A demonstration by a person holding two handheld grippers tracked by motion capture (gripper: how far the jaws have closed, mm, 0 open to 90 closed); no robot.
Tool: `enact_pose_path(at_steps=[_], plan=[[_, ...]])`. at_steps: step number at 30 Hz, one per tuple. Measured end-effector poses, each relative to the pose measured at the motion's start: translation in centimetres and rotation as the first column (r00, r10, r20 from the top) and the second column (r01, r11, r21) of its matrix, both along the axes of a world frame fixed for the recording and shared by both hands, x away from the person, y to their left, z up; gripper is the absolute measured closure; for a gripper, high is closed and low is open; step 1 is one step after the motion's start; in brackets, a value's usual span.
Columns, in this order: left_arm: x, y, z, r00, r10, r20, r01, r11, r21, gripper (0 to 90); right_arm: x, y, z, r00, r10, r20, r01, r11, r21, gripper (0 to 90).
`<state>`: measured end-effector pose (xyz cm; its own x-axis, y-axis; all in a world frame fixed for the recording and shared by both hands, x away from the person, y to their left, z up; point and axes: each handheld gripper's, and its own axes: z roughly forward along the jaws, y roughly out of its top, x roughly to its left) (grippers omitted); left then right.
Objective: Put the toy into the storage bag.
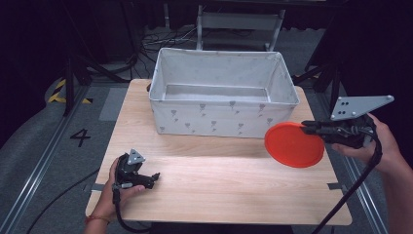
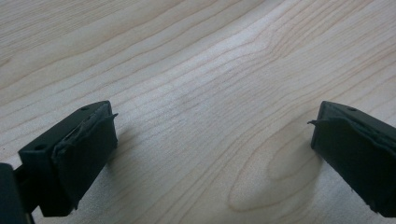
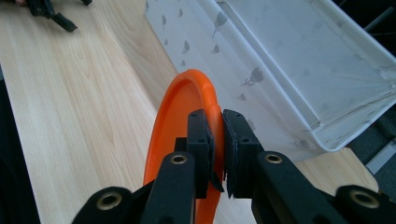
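Left claw [image 1: 155,176] spread wide; right claw [image 1: 306,127] clamped.

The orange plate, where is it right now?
In the high view the orange plate is on the right side, clamped at its rim by the right gripper and held over the table, just in front of the white fabric bin.

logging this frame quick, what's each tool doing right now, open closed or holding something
Left tool: open, nothing between its jaws, low over the table.
Right tool: closed on the rim of the orange plate, near the white bin.
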<state>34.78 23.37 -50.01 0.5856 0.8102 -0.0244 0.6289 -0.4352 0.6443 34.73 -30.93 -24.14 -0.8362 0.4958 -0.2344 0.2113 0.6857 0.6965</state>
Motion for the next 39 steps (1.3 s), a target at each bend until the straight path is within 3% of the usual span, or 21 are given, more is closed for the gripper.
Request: enact_pose_path(at_steps=[13,17,20,29,39], plan=[[-0.1,0.0,0.0,1.0000,0.005,0.001,-0.005,1.0000,-0.002,0.7,1.5,0.7,3.4,0.9994,0.000,0.035,-0.001,0.9999,0.013,82.4],[-0.1,0.0,0.0,1.0000,0.005,0.001,-0.005,1.0000,-0.003,0.7,2.0,1.2,4.7,0.9966,-0.022,0.079,0.020,0.9996,0.019,82.4],[-0.1,0.0,0.0,1.0000,0.009,0.002,-0.009,1.0000,-0.001,0.7,2.6,1.5,5.6,0.9959,-0.025,0.087,0.023,0.9994,0.026,82.4],[-0.2,0.0,0.0,0.9999,0.013,0.003,-0.013,0.9999,-0.002,0.9,4.9,2.5,7.4,0.9929,-0.046,0.110,0.042,0.9985,0.036,82.4],[-0.2,0.1,0.0,0.9999,0.012,0.003,-0.012,0.9999,-0.001,0.9,9.1,3.2,8.5,0.9889,-0.086,0.121,0.079,0.9952,0.058,82.4]])
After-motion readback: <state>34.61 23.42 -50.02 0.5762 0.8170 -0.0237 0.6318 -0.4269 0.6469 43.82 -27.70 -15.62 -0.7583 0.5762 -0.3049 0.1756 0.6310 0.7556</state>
